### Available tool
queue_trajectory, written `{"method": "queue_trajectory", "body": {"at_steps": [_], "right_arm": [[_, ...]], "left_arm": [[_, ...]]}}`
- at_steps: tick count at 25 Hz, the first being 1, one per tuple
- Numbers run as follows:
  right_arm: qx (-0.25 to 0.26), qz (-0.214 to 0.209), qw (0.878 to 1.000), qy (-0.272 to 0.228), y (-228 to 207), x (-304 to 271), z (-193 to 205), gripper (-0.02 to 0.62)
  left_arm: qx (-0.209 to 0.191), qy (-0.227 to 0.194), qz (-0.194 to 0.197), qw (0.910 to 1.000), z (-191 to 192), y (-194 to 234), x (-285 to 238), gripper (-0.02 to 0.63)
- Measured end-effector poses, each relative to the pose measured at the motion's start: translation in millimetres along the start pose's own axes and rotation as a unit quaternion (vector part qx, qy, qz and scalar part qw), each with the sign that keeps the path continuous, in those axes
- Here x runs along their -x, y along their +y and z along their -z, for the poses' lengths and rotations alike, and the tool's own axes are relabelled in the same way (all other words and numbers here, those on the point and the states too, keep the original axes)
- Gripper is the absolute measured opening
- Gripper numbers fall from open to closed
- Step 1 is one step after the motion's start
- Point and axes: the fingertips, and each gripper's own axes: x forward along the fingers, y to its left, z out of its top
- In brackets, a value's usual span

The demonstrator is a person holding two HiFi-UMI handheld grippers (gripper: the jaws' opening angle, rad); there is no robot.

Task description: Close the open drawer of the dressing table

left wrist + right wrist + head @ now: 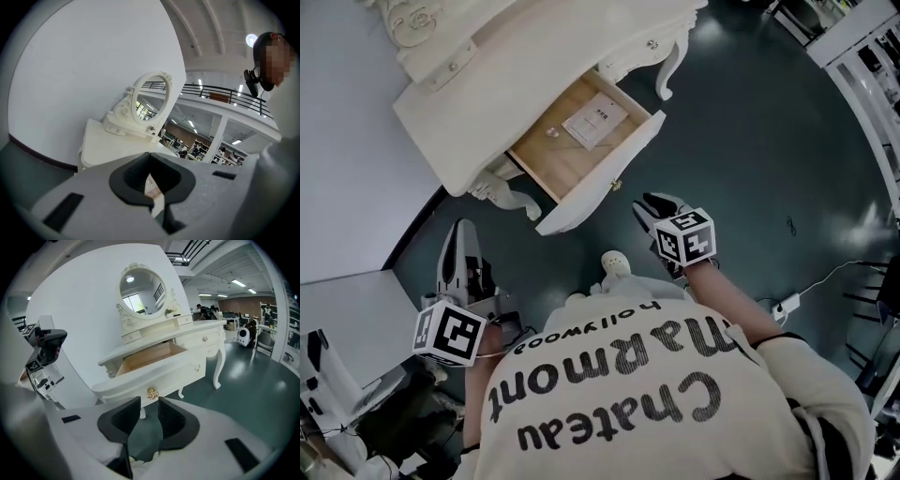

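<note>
Here the drawer (602, 184) of the white dressing table (516, 66) stands pulled out, and a sheet of paper (595, 120) lies inside on its wooden bottom. The right claw (149, 411) has its jaws apart and empty, just below the gold knob (152, 393). The left claw (150, 161) is closed on nothing, well apart from the drawer.

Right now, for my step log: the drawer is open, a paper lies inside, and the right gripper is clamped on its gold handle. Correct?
Not clamped: the right gripper is open, short of the gold handle, as the right gripper view shows. Rest holds.
</note>
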Motion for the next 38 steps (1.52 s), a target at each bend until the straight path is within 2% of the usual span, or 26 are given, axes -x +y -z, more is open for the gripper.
{"method": "queue_trajectory", "body": {"at_steps": [10,17,38], "right_arm": [[0.034,-0.067,0.996,0.039,-6,-45,-10,0.135],[0.06,-0.09,0.992,0.068,2,-65,-5,0.155],[0.107,-0.056,0.986,0.114,-2,-89,1,0.155]], "left_arm": [[0.007,-0.02,-0.06,0.998,7,4,-3,0.008],[0.012,-0.037,-0.095,0.9947,4,15,12,0.009],[0.019,-0.063,-0.126,0.9898,-2,29,33,0.008]]}}
